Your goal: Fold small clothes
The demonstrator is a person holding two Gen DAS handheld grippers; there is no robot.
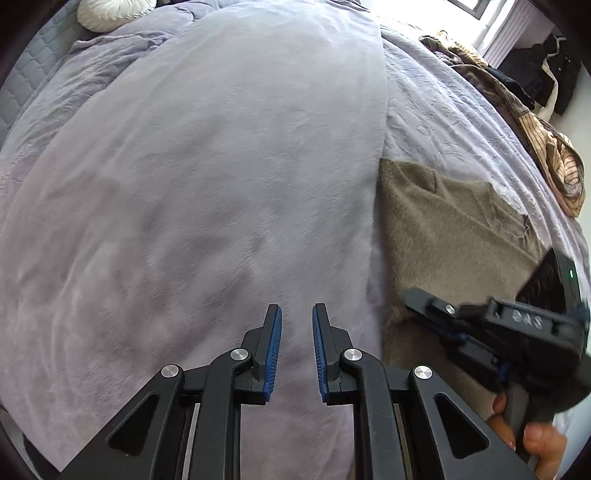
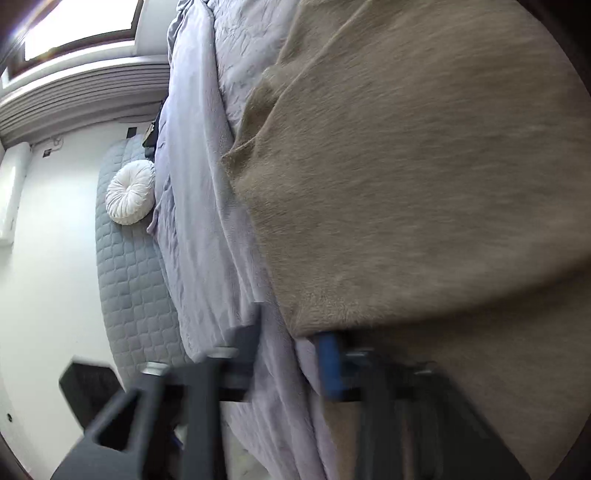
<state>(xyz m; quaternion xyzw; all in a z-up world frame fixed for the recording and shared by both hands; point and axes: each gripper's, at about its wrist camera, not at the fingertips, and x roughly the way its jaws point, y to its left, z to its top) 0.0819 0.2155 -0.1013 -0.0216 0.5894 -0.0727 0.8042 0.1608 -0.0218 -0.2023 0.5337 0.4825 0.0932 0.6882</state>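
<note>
The folded brown fuzzy knit sweater (image 1: pixel 454 229) is lying on the lavender plush blanket (image 1: pixel 221 166), at its right edge. Behind the sweater, a crumpled tan striped garment (image 1: pixel 561 166) is lying. Far to the sweater's left, a round white pleated cushion (image 1: pixel 110 14) is resting on a grey quilted pad (image 1: pixel 22 85). The black right gripper (image 2: pixel 291 332) is hovering at the sweater's near edge, and the black left gripper (image 1: pixel 296 314) is hanging left of it.

Right gripper (image 2: pixel 291 354) is motion-blurred; its jaws' state is unreadable. Brown garment (image 2: pixel 424 184) runs off-frame.

Right of the left claw (image 1: pixel 297 321), a fuzzy brown knit garment (image 1: pixel 450 229). The claw is matt black plastic. Beneath lies a soft lilac fleece blanket (image 1: pixel 207 177).
</note>
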